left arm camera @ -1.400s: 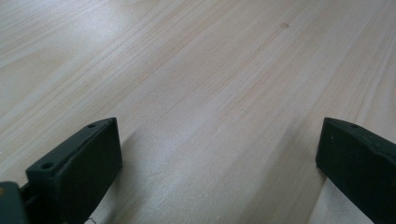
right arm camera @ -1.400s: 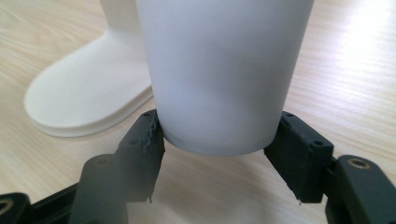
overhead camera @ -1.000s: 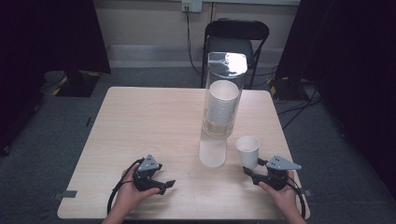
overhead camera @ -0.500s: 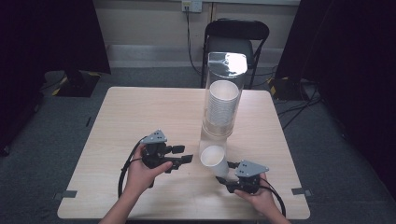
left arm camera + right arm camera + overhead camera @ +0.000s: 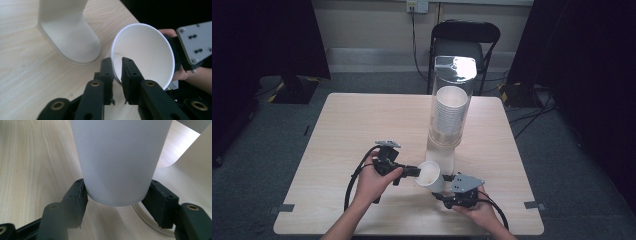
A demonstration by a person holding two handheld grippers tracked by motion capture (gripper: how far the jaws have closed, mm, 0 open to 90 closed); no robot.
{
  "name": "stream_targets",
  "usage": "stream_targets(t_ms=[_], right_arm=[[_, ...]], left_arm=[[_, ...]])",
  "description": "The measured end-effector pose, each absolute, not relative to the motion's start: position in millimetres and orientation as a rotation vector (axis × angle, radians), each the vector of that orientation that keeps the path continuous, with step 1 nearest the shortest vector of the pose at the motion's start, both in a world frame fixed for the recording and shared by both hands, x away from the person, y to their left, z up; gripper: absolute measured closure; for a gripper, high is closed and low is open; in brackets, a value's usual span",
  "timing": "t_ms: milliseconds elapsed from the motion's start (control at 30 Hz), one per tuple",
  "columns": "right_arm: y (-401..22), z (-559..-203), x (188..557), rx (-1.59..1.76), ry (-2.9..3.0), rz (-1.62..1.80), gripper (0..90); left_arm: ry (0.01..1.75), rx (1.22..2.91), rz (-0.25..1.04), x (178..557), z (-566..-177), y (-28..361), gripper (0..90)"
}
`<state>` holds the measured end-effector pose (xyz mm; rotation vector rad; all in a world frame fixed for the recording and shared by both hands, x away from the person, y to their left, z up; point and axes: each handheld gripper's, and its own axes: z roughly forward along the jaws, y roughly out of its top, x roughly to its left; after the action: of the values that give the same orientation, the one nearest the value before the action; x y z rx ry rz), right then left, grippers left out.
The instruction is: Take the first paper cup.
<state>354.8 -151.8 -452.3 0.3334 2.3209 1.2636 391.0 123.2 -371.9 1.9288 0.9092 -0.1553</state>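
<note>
- Dark curtains and grey carpet surround your pale wooden tabletop point(image 5: 362, 125); a tall clear plastic cup dispenser point(image 5: 451, 107) with a stack of white cups stands at its middle.
- Your right tool point(image 5: 443, 189) clamps the white paper cup point(image 5: 430, 174) by its base, tipped sideways above the tabletop, just in front of the dispenser's foot.
- Your left tool point(image 5: 117, 72) has just closed to a narrow gap, pinching the cup's rim wall.
- Risk: two grips on thin paper; pulling apart or squeezing could crease or tear the rim.
- Risk: the dispenser stands near; a swing could knock it.
- Hidden: the cup's base seam and the right pads' contact from above; the dispenser's outlet is hard to make out.
</note>
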Motion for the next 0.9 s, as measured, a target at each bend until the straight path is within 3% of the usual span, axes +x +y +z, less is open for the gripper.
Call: stream_targets(t_ms=[133,200,333,733,900], right_arm=[[-150,-452,356,0.363,2.319,1.259,36.4],[-149,-452,358,0.426,2.312,1.263,27.1],[-153,-450,359,0.471,2.269,1.234,22.8],[-171,-446,370,0.689,2.236,1.249,17.7],[-173,-444,372,0.713,2.212,1.255,17.0]], left_arm=[[0.949,1.933,-0.149,392,-371,125,87.7],[0.986,1.929,-0.147,392,-369,127,87.9],[1.052,1.938,-0.096,397,-367,142,87.8],[1.380,1.910,0.061,430,-366,215,87.4],[1.424,1.883,0.095,441,-363,228,87.1]])
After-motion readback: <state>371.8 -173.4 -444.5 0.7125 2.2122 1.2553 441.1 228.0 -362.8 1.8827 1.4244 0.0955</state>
